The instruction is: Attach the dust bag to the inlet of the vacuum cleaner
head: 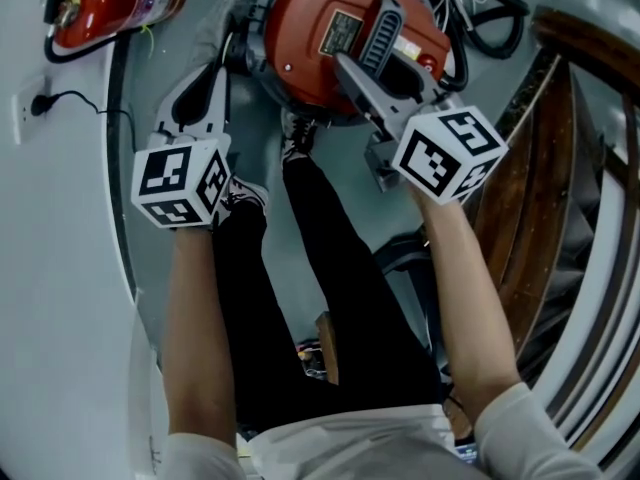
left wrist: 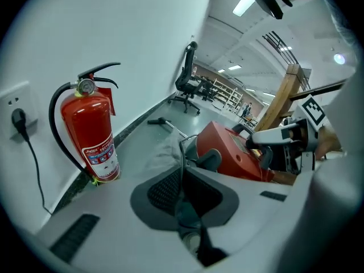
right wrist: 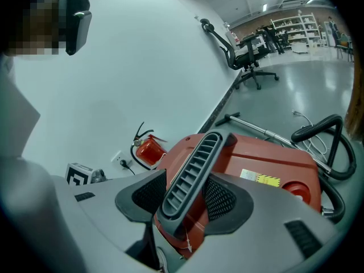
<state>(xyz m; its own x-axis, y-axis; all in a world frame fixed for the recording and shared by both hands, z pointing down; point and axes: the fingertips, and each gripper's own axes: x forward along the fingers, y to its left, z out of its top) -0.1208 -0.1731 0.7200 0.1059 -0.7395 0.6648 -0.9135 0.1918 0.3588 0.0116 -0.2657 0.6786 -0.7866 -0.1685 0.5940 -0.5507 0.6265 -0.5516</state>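
Two grips to maintain: right gripper (right wrist: 185,197) clamped on rigid ribbed handle (right wrist: 193,169) of heavy vacuum cleaner (right wrist: 267,158), left gripper (left wrist: 183,189) pinched, apparently, on edge of limp, light dust bag (left wrist: 164,152).

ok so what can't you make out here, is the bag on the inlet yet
- Inlet: in the head view the left gripper covers that side of the vacuum cleaner; in the left gripper view the jaws and dust bag block it, so attachment is unclear.
- Dust bag: only a pale fold shows past the jaws.
- Label: print too small, right gripper view.
- Hose: cut off by the right gripper view's edge.
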